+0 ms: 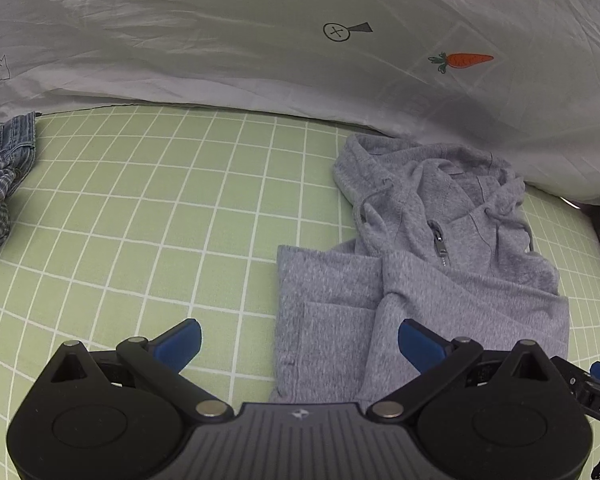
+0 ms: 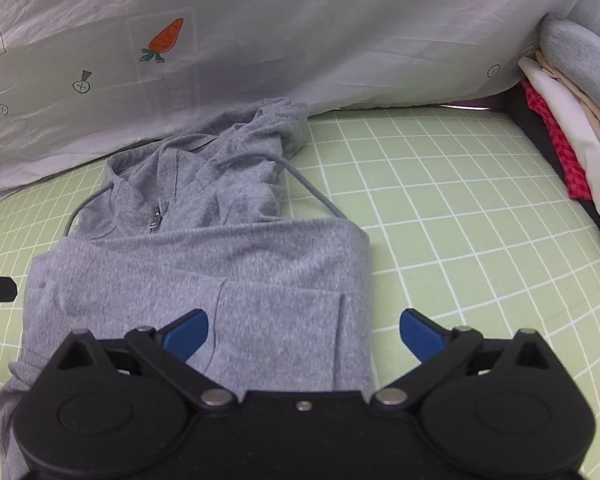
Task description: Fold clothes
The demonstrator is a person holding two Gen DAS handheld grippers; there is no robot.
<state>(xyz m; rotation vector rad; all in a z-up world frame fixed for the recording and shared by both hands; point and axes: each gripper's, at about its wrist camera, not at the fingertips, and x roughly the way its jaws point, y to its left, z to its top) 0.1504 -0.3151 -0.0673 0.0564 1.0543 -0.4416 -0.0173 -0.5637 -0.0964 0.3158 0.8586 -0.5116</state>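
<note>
Green checked bed sheet (image 1: 148, 208) backed by a white carrot-print cover (image 1: 260, 48). Left wrist view: left tool (image 1: 300, 344) spread wide, holding nothing; grey hoodie (image 1: 440, 264) ahead and right, denim pile (image 1: 4, 168) far left. Right wrist view: right tool (image 2: 304, 332) wide, empty, above the hoodie (image 2: 204, 272); folded stack (image 2: 572, 120) far right.

Green-checked bed (image 1: 160, 200): grey hoodie (image 1: 440, 260), clothes pile (image 2: 572, 120).

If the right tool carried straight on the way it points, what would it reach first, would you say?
Probably the grey zip hoodie: the open right tool hovers over its folded body, near its right edge. Height above the fabric is unclear.
</note>
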